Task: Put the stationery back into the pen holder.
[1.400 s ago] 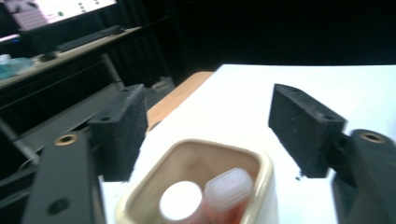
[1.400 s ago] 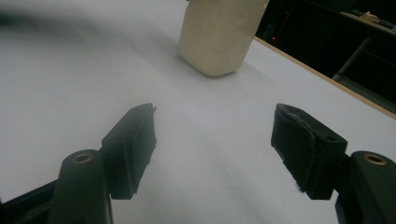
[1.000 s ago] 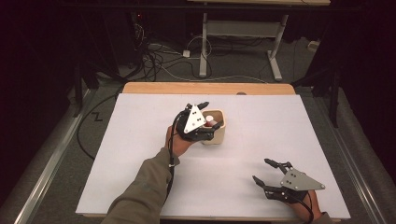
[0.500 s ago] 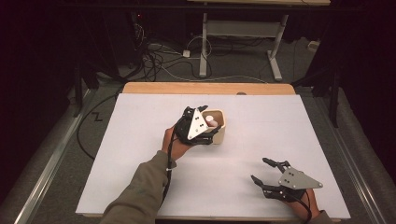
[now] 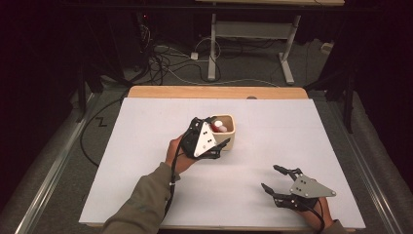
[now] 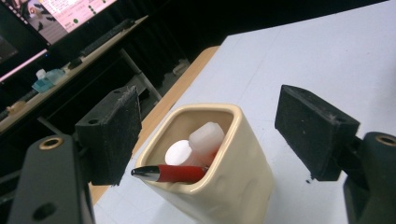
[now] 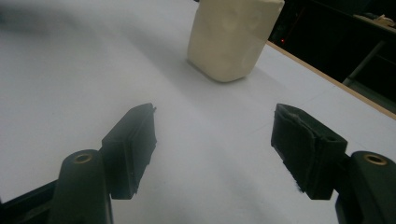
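- The cream cup (image 5: 225, 131) stands upright on the white table (image 5: 272, 126), near its middle.
- A red pen (image 6: 175, 173) and a white bottle (image 6: 205, 137) sit inside the cup.
- The left gripper (image 5: 210, 148) hovers just beside the cup on the near-left, jaws wide apart, gripping nothing.
- The right gripper (image 5: 275, 179) lies well apart from the cup, toward the near-right edge, jaws spread and empty.

cup (image 6: 219, 186): glossy cream ceramic | pen (image 6: 175, 173): shiny red plastic | desk (image 5: 272, 136): matt white, wood edge beyond cup
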